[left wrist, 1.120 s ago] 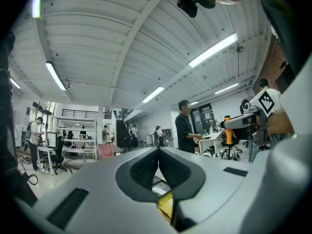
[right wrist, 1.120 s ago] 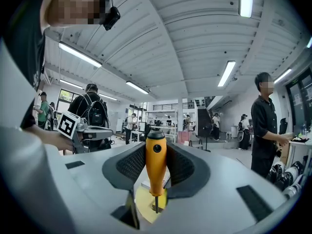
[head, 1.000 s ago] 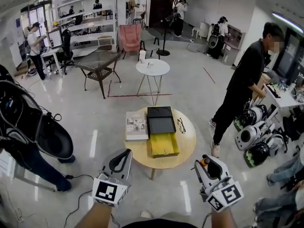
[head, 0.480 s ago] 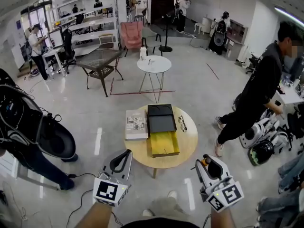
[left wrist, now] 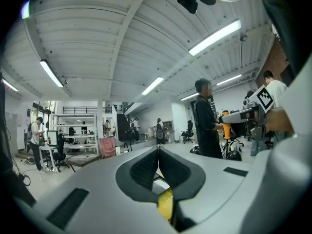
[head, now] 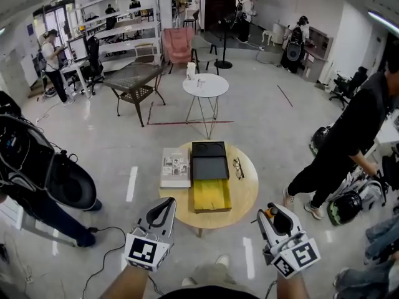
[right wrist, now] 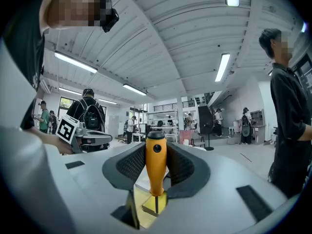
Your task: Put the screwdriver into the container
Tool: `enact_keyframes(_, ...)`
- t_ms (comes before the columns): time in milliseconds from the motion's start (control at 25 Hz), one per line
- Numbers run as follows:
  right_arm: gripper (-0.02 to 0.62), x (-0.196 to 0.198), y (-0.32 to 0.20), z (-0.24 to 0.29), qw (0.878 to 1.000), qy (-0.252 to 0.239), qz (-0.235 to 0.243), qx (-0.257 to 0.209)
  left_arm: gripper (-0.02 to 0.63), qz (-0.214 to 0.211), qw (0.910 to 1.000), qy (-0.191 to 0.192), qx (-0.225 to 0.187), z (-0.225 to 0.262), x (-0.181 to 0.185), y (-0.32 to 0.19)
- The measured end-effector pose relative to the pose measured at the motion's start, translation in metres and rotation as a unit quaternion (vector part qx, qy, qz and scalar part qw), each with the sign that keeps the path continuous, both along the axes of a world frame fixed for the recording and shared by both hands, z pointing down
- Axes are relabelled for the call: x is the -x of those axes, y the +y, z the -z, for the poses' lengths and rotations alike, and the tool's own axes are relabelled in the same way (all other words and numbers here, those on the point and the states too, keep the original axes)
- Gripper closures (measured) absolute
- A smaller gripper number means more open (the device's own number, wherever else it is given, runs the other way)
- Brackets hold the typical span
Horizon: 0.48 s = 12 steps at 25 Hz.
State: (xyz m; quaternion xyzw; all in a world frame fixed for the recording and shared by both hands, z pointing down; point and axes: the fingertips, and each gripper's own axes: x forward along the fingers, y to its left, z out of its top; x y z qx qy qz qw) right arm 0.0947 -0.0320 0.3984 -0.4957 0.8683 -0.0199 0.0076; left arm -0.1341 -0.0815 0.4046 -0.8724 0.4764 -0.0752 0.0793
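The table (head: 244,195) now lies slightly nearer ahead of both grippers, so the approach is under way. The right gripper (head: 272,218) clamps the screwdriver (right wrist: 156,165) upright by its handle. The left gripper (head: 161,212) is closed and empty. The yellow container (head: 212,195) waits ahead, between them.

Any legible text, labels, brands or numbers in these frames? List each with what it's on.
None legible.
Book on the round table: cover print too small to read.
Left marker cube: black-and-white square pattern, no characters.
Right marker cube: same kind of pattern, no characters.
Screwdriver in the right claw: no print visible on the handle.
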Motion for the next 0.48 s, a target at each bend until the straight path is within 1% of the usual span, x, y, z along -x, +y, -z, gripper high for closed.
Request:
enact_keyframes(160,0.459,-0.008,-0.015,0.002,1.000,0.001,0.008,0.001,0.588,0.007,0.9999,0.005,-0.005,0.006,-0.008,-0.012)
enact_keyframes(480,0.459,-0.012,-0.045,0.000,1.000,0.006,0.027,0.012,0.588,0.022,0.9997,0.006,0.010,-0.004,-0.013,-0.036)
